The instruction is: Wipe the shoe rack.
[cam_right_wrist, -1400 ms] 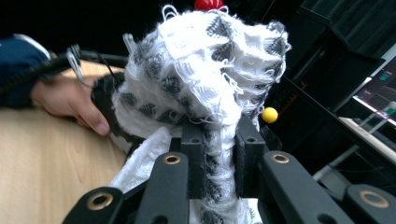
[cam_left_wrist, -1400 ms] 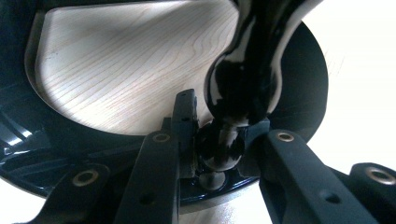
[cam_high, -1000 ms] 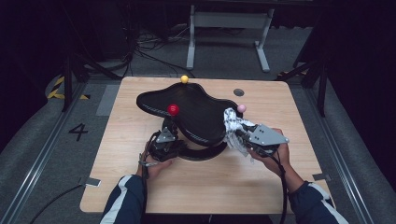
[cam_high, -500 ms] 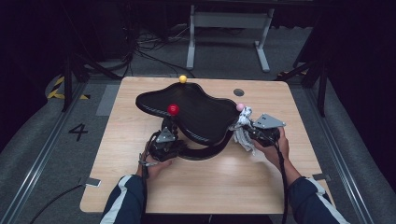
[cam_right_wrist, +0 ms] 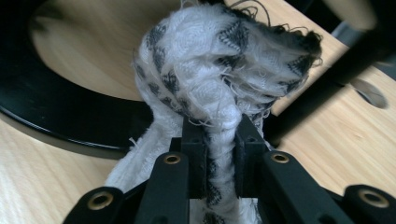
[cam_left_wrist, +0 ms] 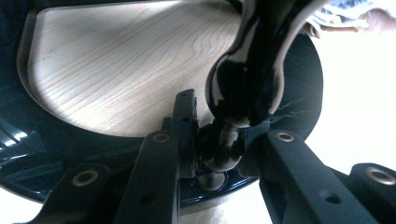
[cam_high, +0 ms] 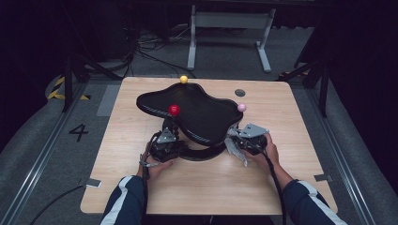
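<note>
Left gripper [cam_high: 168,137] fingers pinch the black stand's stem [cam_left_wrist: 223,144] (glossy); right gripper [cam_right_wrist: 219,154] fingers pinch a cloth [cam_right_wrist: 219,74].

A light wooden table [cam_high: 141,187] fills the middle of the frame. On it, left of centre, stands a black stand's ring base [cam_high: 206,153], and a dark round grommet [cam_high: 240,93] sits at upper right.

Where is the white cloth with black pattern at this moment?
In the high view, the cloth is clamped in the right gripper, right of the black stand's base ring.
</note>
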Demonstrator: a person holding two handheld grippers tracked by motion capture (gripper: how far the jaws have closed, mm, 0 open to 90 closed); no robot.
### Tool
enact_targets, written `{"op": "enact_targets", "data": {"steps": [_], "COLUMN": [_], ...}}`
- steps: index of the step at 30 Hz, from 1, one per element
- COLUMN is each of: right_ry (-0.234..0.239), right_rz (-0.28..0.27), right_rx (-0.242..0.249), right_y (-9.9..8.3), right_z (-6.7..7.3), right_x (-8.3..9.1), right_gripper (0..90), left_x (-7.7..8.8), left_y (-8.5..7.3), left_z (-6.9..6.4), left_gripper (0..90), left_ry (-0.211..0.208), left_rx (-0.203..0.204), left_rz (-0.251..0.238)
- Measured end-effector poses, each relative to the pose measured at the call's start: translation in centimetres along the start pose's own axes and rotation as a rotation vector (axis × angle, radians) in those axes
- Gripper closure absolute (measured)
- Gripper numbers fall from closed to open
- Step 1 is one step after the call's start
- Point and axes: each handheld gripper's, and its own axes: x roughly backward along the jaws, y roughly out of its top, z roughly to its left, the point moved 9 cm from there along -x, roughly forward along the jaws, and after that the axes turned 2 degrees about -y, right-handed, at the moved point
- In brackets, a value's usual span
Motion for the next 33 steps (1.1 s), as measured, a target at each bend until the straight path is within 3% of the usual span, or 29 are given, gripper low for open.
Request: {"op": "enact_targets", "data": {"steps": [3, 7, 11, 15, 18, 23, 28, 33], "right_ry": [-0.002, -0.019, -0.092, -0.126, -0.144, -0.117, -0.073, -0.023], "right_rz": [0.005, 0.006, 0.020, 0.030, 0.037, 0.029, 0.014, 0.005], "right_rx": [0.025, 0.038, 0.066, 0.022, 0.034, 0.024, 0.052, 0.050], "right_y": [0.2, 0.4, -0.1, -0.5, -0.7, -0.6, -0.3, 0.1], "right_z": [0.8, 0.9, -0.3, -1.5, -1.8, -1.5, -0.3, 0.9], "right_x": [-0.7, -1.4, -2.0, -2.3, -2.3, -2.3, -2.2, -2.0], "right_gripper": [77.4, 77.6, 78.0, 78.5, 78.4, 79.0, 79.0, 78.9], "left_x": [0.0, 0.0, 0.0, 0.0, 0.0, 0.0, -0.1, 0.0], "left_y": [0.0, 0.0, 0.0, 0.0, 0.0, 0.0, 0.0, 0.0], "left_z": [0.0, 0.0, 0.0, 0.0, 0.0, 0.0, 0.0, 0.0], "left_gripper": [74.1, 74.2, 74.2, 74.2, 74.2, 74.2, 74.1, 74.2], "left_ry": [0.000, -0.003, -0.005, -0.005, -0.005, -0.008, -0.007, -0.008], "left_rx": [0.000, 0.001, 0.004, 0.004, 0.004, 0.006, 0.007, 0.009], "left_rz": [0.000, -0.003, -0.005, -0.005, -0.005, -0.005, -0.006, -0.004]}}
